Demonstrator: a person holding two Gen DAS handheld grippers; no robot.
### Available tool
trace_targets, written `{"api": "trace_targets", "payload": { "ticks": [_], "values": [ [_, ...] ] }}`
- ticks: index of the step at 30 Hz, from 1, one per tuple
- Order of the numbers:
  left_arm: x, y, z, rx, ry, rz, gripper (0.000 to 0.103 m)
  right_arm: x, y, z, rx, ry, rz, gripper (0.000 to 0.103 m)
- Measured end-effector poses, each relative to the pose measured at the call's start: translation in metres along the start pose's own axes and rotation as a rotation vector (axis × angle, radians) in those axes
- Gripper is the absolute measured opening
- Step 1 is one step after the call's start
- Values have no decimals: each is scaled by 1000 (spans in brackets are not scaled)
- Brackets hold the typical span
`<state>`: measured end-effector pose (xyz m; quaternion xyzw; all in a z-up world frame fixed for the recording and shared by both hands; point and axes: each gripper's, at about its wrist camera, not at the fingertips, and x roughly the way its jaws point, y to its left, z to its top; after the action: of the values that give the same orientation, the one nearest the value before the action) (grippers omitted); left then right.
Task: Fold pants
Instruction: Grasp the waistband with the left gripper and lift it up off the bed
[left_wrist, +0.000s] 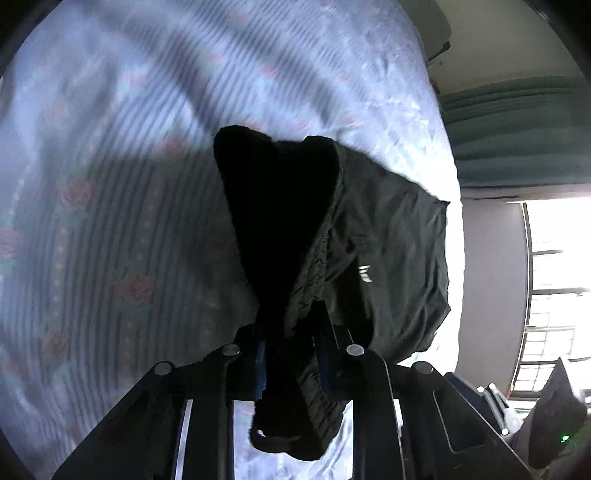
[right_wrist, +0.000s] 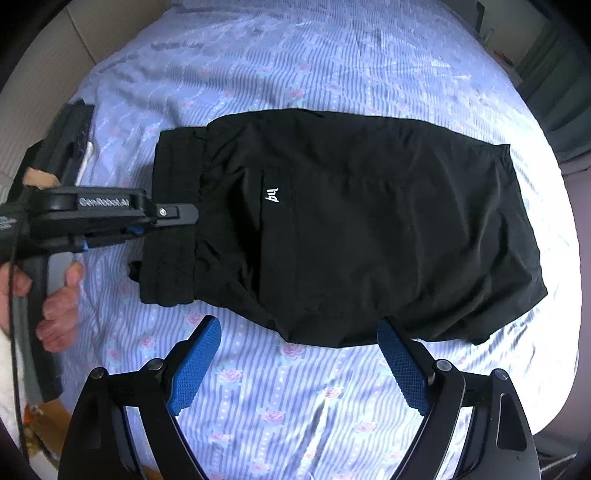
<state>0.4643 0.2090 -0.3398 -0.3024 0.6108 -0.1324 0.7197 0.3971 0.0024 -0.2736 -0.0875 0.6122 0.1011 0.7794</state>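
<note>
Black pants (right_wrist: 351, 229) folded, lying on floral striped bed sheet (right_wrist: 280, 398), white logo (right_wrist: 272, 194) facing up. Left tool (right_wrist: 173, 216) clamped on gathered waistband (right_wrist: 173, 221) at left end of pants; in left wrist view, waistband fabric (left_wrist: 295, 332) bunched between closed blue pads (left_wrist: 260, 373), that end raised off sheet. Hand (right_wrist: 55, 306) wrapped around left tool handle. Right tool (right_wrist: 299, 328) wide open, blue pads (right_wrist: 195, 365) apart, poised above sheet just beside near edge of pants, gripping nothing.
</note>
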Motion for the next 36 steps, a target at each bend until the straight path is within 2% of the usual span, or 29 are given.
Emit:
{"api": "trace_targets", "payload": {
  "ticks": [7,12,18,21,26,36],
  "values": [
    [-29,-42,-5,46,-28,69,18,-33,-26,-17,68,-65,25,87],
    [-47,-81,-8,27,-50,93,17,-66,-56,-25,117,-139,25,87],
    [-65,-148,-12,74,-104,62,17,-115,-112,-31,170,-264,2,87],
    [-59,-187,-13,93,-124,120,17,-135,-146,-33,197,-323,25,87],
    [-46,-241,-17,62,-125,106,17,-157,-202,-31,176,-386,8,87],
    [18,-339,-12,74,-128,238,17,-173,-306,-27,159,-431,-23,87]
  ]
}}
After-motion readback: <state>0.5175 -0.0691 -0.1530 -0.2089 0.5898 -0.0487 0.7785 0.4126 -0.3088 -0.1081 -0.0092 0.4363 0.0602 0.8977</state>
